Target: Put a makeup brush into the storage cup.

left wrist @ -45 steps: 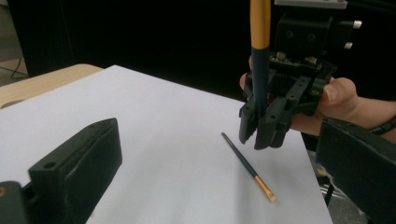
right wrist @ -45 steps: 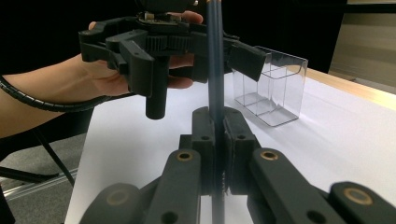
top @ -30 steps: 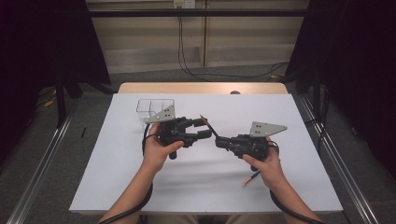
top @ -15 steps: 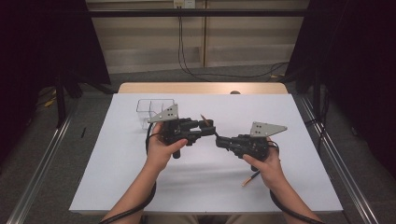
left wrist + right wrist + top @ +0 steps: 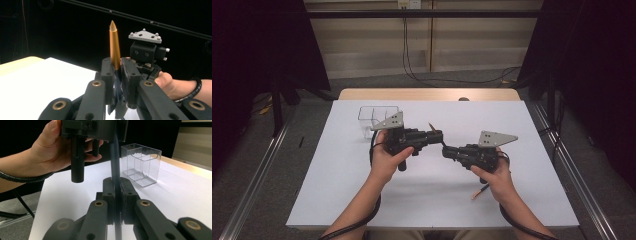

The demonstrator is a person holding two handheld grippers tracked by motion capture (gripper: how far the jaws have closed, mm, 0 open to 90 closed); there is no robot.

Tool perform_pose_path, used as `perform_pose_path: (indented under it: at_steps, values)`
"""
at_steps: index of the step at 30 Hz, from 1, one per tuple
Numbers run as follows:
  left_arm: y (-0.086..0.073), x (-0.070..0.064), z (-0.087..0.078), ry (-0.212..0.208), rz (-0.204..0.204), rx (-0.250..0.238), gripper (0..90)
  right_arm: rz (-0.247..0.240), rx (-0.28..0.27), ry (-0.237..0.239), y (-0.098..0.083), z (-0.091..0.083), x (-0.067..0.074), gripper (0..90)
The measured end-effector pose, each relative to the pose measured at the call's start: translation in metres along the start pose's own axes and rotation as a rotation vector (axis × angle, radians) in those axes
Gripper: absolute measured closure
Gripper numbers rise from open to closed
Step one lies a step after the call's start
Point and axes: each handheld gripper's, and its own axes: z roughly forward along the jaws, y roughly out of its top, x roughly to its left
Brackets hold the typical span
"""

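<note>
Closing over the last second, the left gripper [image 5: 437, 136] has brought its jaws together on the pen [image 5: 115, 47], which now stands clamped between them; its hand has hardly shifted compared with the earlier high view. In the left gripper view the pen's copper-coloured end rises above the pads, tapering to a point, while its dark lower part runs down between the jaws.

The right gripper [image 5: 447, 150] is likewise closed on the same pen, on the dark part of the shaft, as the right gripper view shows. So both tools hold one slim rod between them, above the white table [image 5: 337, 200], near its middle. A clear plastic box [image 5: 371, 116] with compartments stands on the table just beyond the left hand [image 5: 387, 157].

By its look, the pen is light, stiff and smooth, so it could slide or twist in the pads if gripped near the tapered tip. The straight barrel seems the safer place to hold, each gripper on its own section, should the two halves need pulling apart.
</note>
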Motion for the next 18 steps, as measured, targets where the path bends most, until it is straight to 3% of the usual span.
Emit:
perform_pose_path:
  at_steps: [18]
  values:
    - [-0.002, -0.002, 0.008, 0.005, 0.016, 0.007, 83.2, 0.014, 0.033, -0.003, -0.002, 0.018, 0.004, 83.0]
